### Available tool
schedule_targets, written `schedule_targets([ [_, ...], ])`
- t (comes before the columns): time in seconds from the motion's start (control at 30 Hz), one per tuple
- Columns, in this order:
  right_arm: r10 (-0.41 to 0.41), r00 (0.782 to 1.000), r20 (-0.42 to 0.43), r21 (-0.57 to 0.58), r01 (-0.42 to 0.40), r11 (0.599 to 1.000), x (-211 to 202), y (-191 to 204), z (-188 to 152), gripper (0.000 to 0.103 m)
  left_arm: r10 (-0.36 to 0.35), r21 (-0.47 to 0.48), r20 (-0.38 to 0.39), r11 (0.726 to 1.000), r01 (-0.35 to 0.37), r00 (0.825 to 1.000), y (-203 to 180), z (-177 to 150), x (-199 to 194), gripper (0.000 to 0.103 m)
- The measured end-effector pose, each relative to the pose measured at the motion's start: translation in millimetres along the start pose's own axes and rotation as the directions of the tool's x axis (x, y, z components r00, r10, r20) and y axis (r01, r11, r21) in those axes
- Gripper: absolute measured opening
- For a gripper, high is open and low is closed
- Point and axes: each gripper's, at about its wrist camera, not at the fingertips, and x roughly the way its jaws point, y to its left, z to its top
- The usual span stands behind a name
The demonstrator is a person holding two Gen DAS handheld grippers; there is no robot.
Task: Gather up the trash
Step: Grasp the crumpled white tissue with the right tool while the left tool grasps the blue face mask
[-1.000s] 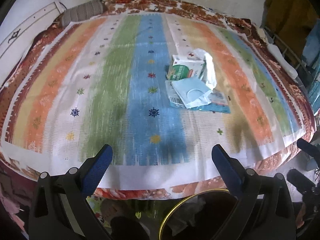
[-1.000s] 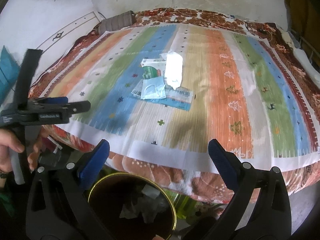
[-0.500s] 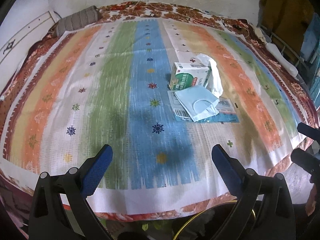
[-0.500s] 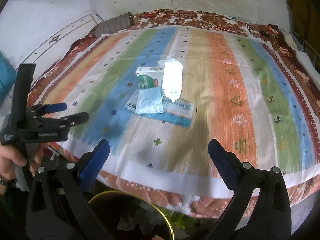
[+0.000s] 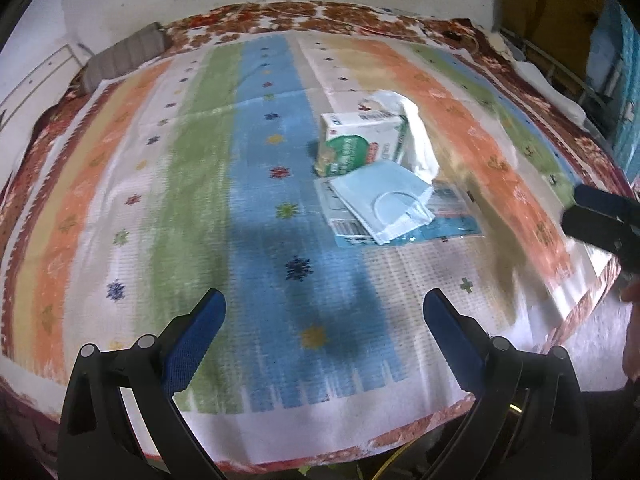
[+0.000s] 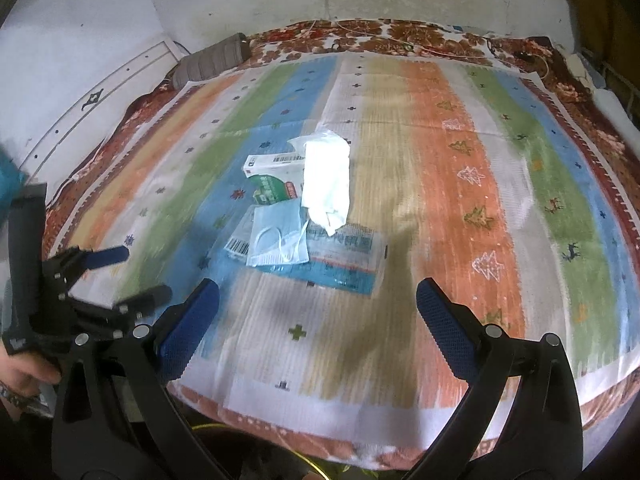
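Note:
A small pile of trash lies mid-bed on the striped cover: a green-and-white carton (image 5: 358, 145) (image 6: 274, 182), a white crumpled tissue (image 5: 416, 136) (image 6: 326, 182) draped over it, a light blue face mask (image 5: 384, 200) (image 6: 276, 236), and a flat blue plastic wrapper (image 5: 444, 220) (image 6: 344, 258) underneath. My left gripper (image 5: 324, 316) is open over the near blue stripe, short of the pile. My right gripper (image 6: 318, 304) is open too, hovering just in front of the wrapper. Neither holds anything.
The striped cover (image 5: 192, 208) (image 6: 460, 200) spreads over a red floral bed against a white wall. A grey pillow (image 5: 124, 60) (image 6: 216, 60) lies at the far left corner. A yellow bin rim (image 6: 256, 436) peeks below the bed's front edge.
Both grippers have risen and moved forward over the bed toward the pile; the yellow-rimmed bin below has slid almost out of view. Both stayed open.

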Motion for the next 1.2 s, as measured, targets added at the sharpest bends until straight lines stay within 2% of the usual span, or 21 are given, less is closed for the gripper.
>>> schedule_targets([
  [0.27,0.012,1.0,0.009,0.01,-0.012,1.0,26.7,-3.8,15.0,0.094,-0.051,0.072,-0.004,0.996,0.051,0.999,-13.2,3.5,19.2,0.097],
  [0.43,0.014,1.0,-0.006,0.005,-0.013,1.0,44.7,-3.2,21.1,0.094,-0.086,0.006,-0.026,0.996,0.086,0.996,-4.2,9.0,32.6,0.096],
  [0.6,0.015,0.999,-0.03,-0.002,-0.015,1.0,62.6,-1.3,25.3,0.091,-0.085,-0.061,-0.032,0.995,0.083,0.996,11.4,10.0,42.1,0.096],
  [0.77,0.012,0.999,-0.046,0.0,-0.012,1.0,77.5,-1.8,29.8,0.088,-0.069,-0.072,-0.031,0.995,0.067,0.997,18.7,12.0,49.8,0.096],
  [1.07,-0.019,0.998,-0.062,0.003,0.019,1.0,101.0,-6.5,43.9,0.084,-0.094,-0.019,-0.011,0.995,0.094,0.996,3.2,22.6,63.8,0.091],
  [1.2,-0.027,0.997,-0.073,0.006,0.028,1.0,115.7,-9.9,48.9,0.079,-0.094,0.045,0.018,0.995,0.093,0.995,-12.1,27.6,65.2,0.091],
])
